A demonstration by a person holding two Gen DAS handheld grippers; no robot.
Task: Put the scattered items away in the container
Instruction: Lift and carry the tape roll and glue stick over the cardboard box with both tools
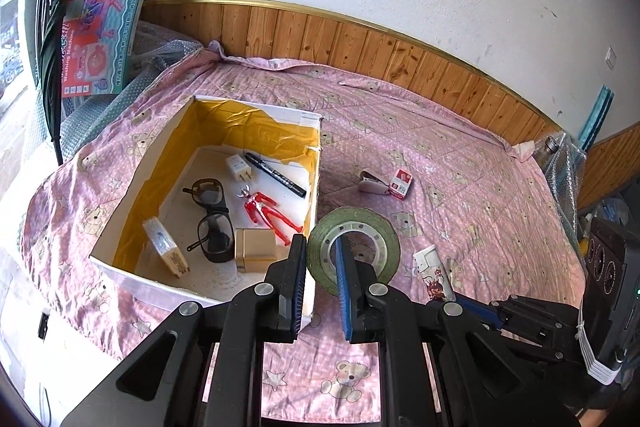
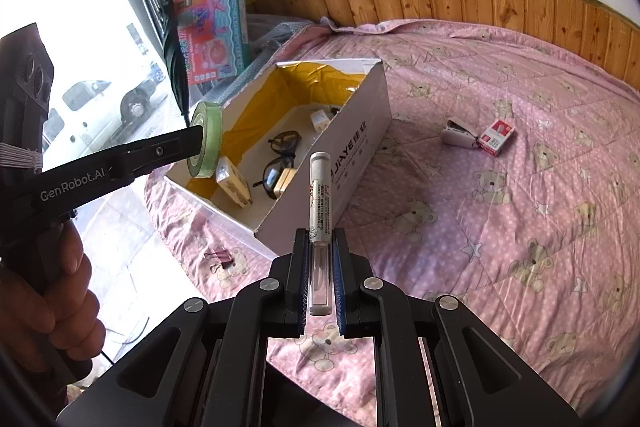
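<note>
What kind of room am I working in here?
Probably a bedroom at home: a pink bear-print quilt covers a bed, wooden wall panelling runs behind it, and a toy washing-machine box leans by the window.

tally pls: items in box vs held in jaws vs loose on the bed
In box: 6 (charger, marker, glasses, red figure, gold box, card deck)
Held: 2 (tape roll, tube)
Loose: 3 (stapler, staple box, binder clip)
Total: 11
</note>
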